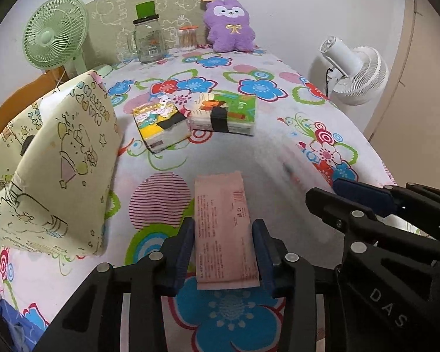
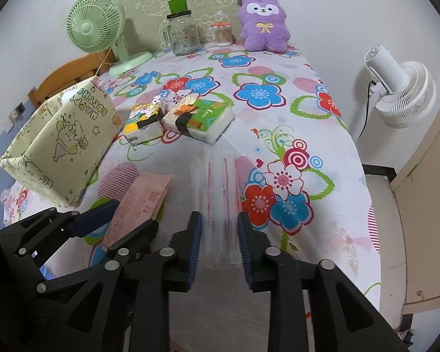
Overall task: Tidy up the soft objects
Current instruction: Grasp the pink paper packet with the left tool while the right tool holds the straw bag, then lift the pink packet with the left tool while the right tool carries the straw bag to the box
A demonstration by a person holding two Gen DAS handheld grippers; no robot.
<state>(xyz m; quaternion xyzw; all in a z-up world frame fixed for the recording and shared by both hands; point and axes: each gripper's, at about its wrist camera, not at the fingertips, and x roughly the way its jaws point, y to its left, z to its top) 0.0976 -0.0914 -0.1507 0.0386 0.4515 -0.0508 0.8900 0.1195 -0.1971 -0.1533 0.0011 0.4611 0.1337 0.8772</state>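
On the table (image 2: 331, 158), 2 tissue packs (image 2: 145, 121) (image 2: 201, 120) lay side by side at mid-table, touching. The fabric bin (image 2: 61, 143) stood to their left. The flat packet (image 1: 224, 228) lay nearer, between the left gripper's (image 1: 223, 252) fingers. The plush toy (image 2: 264, 23), jar (image 2: 183, 33) and desk fan (image 2: 95, 28) stood along the far edge.
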